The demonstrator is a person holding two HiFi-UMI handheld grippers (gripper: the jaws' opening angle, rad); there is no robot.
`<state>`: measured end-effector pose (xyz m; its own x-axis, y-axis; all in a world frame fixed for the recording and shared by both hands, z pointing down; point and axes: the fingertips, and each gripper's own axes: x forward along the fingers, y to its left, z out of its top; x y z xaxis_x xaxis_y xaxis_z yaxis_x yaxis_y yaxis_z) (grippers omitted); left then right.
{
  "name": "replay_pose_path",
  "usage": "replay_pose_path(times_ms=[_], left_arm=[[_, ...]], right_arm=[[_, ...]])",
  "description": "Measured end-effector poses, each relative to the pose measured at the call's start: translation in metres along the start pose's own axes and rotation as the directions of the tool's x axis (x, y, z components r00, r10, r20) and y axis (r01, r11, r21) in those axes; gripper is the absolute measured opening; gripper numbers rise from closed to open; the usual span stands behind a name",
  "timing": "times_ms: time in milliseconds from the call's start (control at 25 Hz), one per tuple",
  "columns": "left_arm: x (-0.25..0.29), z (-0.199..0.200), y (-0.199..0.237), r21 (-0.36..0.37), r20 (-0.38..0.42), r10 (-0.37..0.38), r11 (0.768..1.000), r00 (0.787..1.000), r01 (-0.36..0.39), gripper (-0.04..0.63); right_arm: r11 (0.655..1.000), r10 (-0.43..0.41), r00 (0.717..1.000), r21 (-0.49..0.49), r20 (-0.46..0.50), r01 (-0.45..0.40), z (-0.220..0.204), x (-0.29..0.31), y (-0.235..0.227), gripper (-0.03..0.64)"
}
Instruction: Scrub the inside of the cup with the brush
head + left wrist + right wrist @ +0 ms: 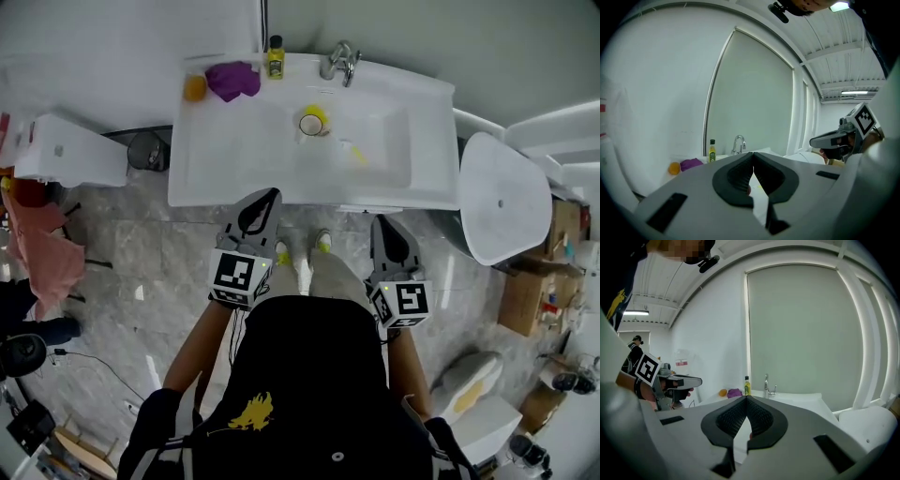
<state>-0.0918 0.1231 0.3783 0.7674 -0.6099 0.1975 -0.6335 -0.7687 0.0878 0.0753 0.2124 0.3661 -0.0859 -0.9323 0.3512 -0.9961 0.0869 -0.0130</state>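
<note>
My left gripper (266,199) and right gripper (382,223) were closed, empty, mid-frame. Cup (312,122) sat upper centre in sink (216,178). Judged: open jaws before reaching in.

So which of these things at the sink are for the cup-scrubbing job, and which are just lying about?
For the job: cup; yellow item near it, likely the brush; left gripper and right gripper, both shut, empty.
Lying about: bottle; purple cloth; orange object.
</note>
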Motion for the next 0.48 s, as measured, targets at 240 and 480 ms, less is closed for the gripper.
replay_pose_path(times_ms=[240, 480], left_arm=[[0.035, 0.0, 0.001, 0.0, -0.019, -0.003, 1.0, 1.0, 0.003, 0.018], [0.079, 0.005, -0.021, -0.058, -0.068, -0.015, 0.998, 0.998, 0.012, 0.018]], right_arm=[[1.0, 0.011, 1.0, -0.002, 0.008, -0.011, 0.011, 0.032, -0.034, 0.025], [0.989, 0.139, 0.99, -0.05, -0.032, -0.14, 0.014, 0.082, -0.068, 0.025]])
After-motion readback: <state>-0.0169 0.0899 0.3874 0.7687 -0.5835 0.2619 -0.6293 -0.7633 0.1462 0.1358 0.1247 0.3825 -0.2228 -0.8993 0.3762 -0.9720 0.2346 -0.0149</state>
